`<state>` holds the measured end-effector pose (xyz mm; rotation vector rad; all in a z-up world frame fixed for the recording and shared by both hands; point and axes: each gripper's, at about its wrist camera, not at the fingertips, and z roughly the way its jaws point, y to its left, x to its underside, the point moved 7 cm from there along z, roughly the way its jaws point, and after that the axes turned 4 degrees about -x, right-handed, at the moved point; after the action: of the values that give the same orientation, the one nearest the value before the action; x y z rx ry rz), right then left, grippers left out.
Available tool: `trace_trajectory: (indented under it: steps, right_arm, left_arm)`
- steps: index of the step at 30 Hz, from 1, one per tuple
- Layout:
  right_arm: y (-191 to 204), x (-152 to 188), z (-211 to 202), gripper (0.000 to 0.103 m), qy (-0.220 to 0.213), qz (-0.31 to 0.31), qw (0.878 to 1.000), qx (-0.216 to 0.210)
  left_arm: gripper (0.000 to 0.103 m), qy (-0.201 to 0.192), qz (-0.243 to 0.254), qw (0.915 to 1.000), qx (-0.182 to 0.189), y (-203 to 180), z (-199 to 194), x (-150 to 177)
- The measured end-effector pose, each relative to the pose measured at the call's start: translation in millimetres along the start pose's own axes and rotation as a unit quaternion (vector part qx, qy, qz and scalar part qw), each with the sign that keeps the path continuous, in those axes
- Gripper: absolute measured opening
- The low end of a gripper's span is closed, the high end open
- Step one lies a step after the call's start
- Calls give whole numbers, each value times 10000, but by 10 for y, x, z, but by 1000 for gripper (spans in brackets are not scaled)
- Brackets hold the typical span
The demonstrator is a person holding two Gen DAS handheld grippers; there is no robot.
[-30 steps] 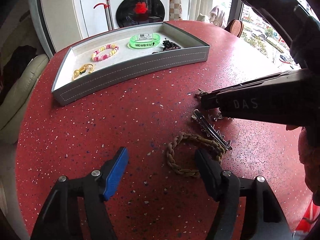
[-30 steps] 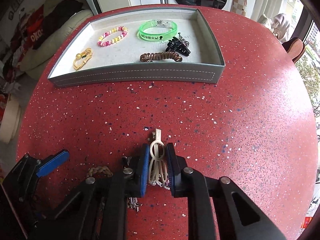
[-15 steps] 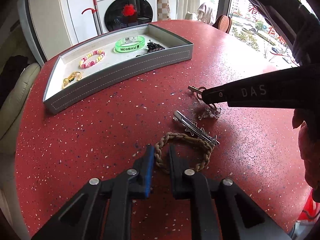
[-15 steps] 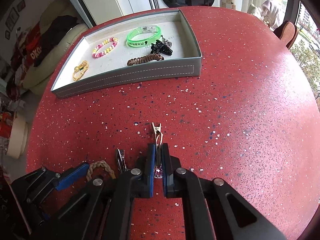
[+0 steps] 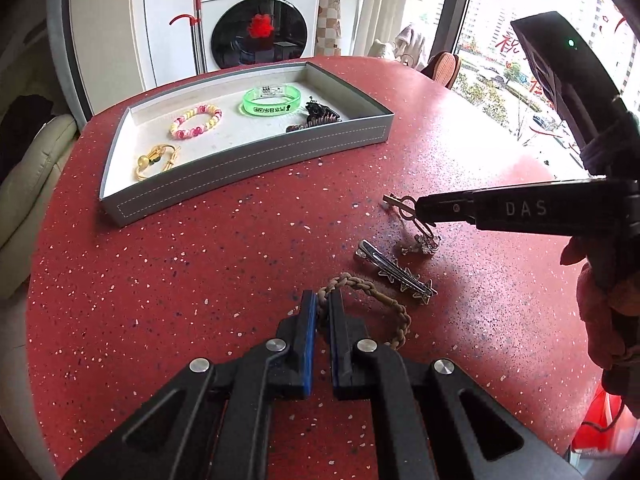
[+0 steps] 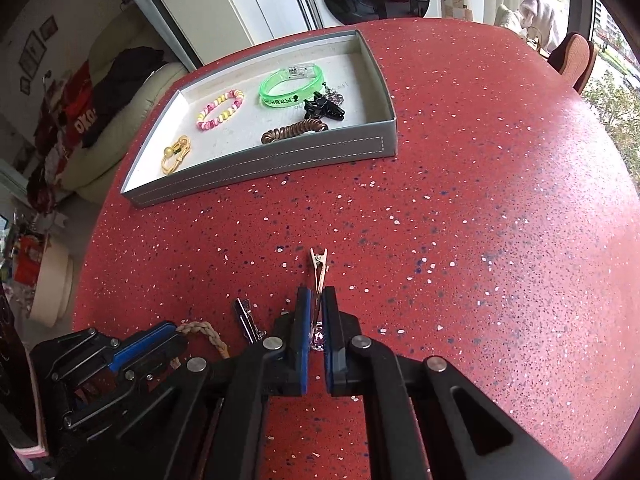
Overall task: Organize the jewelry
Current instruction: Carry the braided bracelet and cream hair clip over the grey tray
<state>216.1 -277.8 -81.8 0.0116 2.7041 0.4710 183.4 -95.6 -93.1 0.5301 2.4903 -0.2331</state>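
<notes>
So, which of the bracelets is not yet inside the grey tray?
The brown braided rope bracelet: it lies on the red table, gripped by the left gripper. The green, the pink-and-yellow beaded and the gold ones are in the grey tray.

Tray (image 5: pixel 256 156): one, holding five pieces. Loose on the surface (image 5: pixel 160 280): one braided bracelet (image 5: pixel 384 300), two hair clips (image 5: pixel 396 274) (image 6: pixel 318 276).
</notes>
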Motion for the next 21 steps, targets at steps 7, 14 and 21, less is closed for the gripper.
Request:
trace_trajectory:
  steps: [7,14,21]
  right_arm:
    - [57,-48,141,30,39,-265,9989,395]
    - [80,-59,259,21,149,-481,9949,874]
    - [-50,-78,145,4,-58,-120,9982,591]
  left_arm:
    - [24,-40,-42,10000,2,62,-54,2]
    - [24,-85,-99,9999,37,88,-88,-14]
    - [24,-149,-214,9996,88,171,-147,-58]
